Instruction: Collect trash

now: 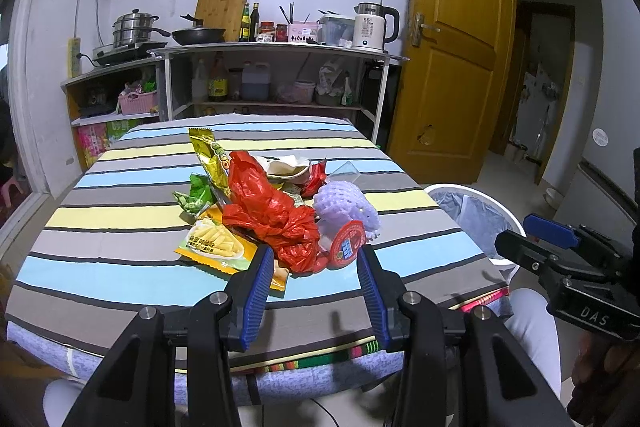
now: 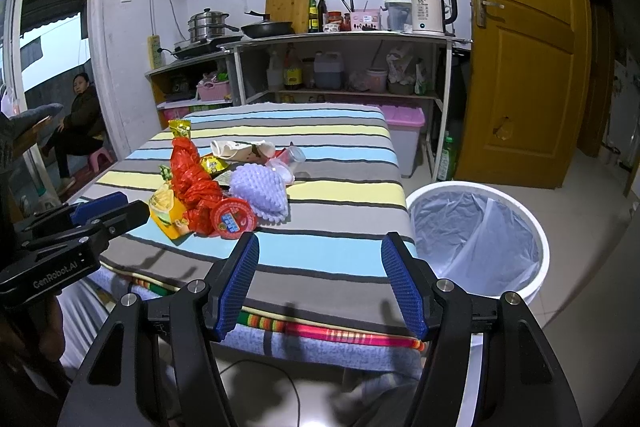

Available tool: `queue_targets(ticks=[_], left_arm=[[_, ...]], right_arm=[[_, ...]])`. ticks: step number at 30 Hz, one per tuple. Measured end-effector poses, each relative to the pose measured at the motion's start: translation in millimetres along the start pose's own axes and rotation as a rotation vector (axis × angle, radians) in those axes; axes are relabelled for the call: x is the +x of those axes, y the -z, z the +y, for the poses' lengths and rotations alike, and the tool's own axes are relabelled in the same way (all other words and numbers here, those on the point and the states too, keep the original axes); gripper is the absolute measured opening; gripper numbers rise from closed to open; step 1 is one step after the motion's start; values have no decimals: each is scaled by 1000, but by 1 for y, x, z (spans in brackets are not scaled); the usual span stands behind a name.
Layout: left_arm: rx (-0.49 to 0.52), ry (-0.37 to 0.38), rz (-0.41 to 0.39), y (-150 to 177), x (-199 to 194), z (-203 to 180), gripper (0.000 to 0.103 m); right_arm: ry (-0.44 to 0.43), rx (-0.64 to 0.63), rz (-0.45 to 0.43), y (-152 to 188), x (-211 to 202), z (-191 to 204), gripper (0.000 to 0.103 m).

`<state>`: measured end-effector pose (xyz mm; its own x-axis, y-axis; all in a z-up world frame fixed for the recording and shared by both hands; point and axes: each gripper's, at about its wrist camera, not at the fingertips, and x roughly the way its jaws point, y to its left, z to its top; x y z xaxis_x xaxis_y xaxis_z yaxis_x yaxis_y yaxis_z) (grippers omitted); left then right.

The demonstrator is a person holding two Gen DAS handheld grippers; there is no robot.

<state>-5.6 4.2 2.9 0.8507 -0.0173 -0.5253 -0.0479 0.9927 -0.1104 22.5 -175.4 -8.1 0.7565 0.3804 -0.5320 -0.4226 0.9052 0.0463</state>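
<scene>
A pile of trash lies in the middle of the striped table (image 1: 120,219): a crumpled red plastic bag (image 1: 272,211), a purple foam fruit net (image 1: 348,207), a round red lid (image 1: 347,245), a yellow snack packet (image 1: 216,247), a green wrapper (image 1: 194,199) and a beige paper bag (image 1: 286,167). My left gripper (image 1: 316,263) is open and empty, just in front of the red bag and lid. My right gripper (image 2: 320,255) is open and empty over the table's near edge, to the right of the pile (image 2: 224,187). A white trash bin (image 2: 480,235) with a clear liner stands right of the table.
Shelves with pots, bottles and a kettle (image 1: 374,27) stand behind the table. A wooden door (image 1: 452,47) is open at the right. A pink-lidded box (image 2: 404,135) sits on the floor beyond the table. A person (image 2: 78,123) sits at the far left.
</scene>
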Motion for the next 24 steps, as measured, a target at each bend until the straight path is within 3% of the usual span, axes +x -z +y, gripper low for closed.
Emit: queue_targets(ticks=[24], left_arm=[[3, -3, -6, -1, -4, 0, 43]], right_arm=[[2, -2, 4, 0, -1, 2, 64]])
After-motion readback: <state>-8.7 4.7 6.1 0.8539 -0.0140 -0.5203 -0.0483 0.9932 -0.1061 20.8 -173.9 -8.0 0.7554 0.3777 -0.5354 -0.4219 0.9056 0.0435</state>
